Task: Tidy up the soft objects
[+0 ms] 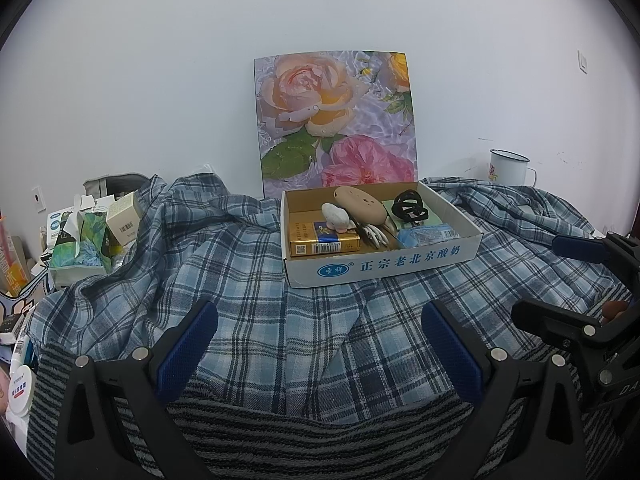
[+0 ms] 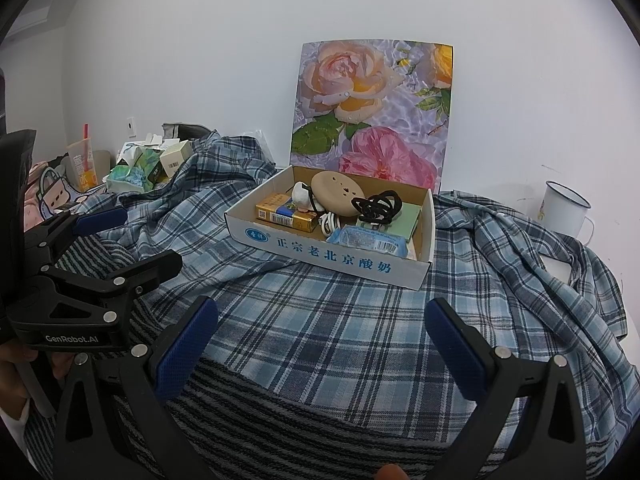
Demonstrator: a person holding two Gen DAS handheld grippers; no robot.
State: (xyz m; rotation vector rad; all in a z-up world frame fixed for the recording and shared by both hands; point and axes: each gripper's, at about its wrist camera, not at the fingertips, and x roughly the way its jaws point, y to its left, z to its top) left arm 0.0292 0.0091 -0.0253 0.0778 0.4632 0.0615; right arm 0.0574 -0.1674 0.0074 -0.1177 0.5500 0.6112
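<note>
Tissue pack (image 1: 80,240), far left, clutter. Left tool (image 1: 320,344): jaws apart, empty, above the striped towel (image 1: 304,440). Plaid shirt (image 1: 256,280): rumpled over the counter, beneath the cardboard box (image 1: 380,268) (box must come off first); limp, light; pinch a free edge. Right tool (image 2: 320,344): jaws apart, empty. Enamel mug (image 2: 564,208), far right.

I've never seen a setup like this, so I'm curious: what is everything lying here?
plaid cloth: one, blue checked, spread out
striped cloth: one, grey, nearest
cardboard box: one, white, on the plaid cloth, holding small items
flower picture: one, pink and orange, against the wall
mug: one, white, far right
tissue pack: one, green, far left
left gripper: black, blue pads, open
right gripper: the same, open
</note>
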